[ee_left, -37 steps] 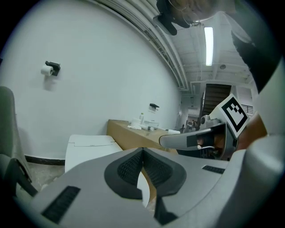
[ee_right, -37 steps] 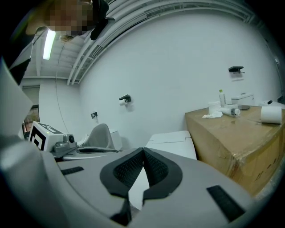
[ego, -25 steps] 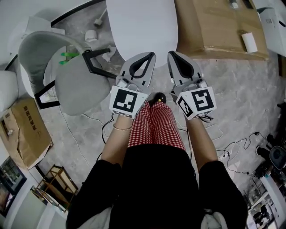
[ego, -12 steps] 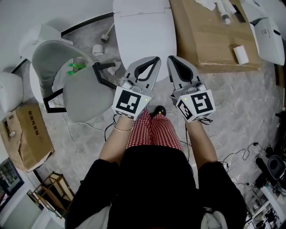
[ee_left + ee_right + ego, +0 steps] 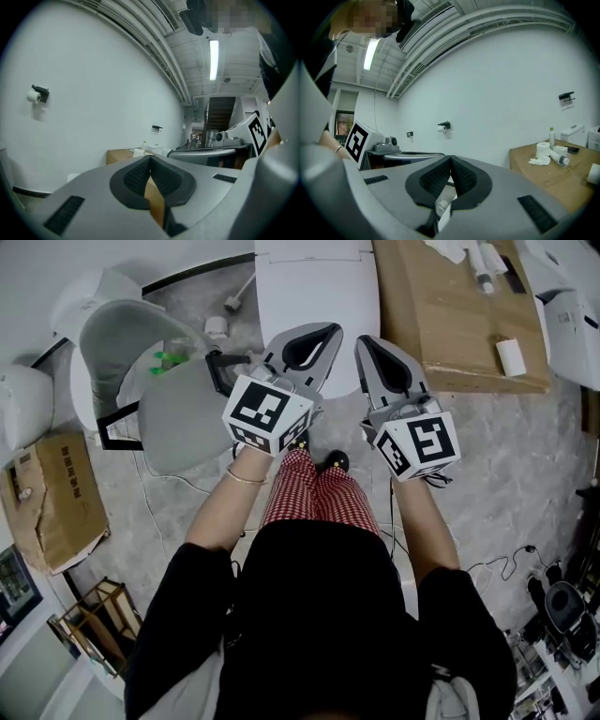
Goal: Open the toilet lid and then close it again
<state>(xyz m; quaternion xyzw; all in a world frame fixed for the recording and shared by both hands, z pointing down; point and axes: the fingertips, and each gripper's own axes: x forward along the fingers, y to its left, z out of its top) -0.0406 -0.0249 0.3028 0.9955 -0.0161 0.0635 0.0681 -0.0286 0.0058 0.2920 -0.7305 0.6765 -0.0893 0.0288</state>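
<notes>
On the floor straight ahead of me, seen from above, the white toilet lid (image 5: pixel 314 287) lies flat and closed. My left tongs (image 5: pixel 326 334) and right tongs (image 5: pixel 367 343) hover side by side over its near edge, each with jaws pressed together on nothing. The lid looks like smooth, rigid plastic, probably light and slippery, hinged at the far end. I judge the near lip the best hold, and lowering it calls for care against slamming.

Both arms reach forward, side by side. The left gripper (image 5: pixel 328 331) and right gripper (image 5: pixel 364 341) each have jaws closed, tips touching.
</notes>
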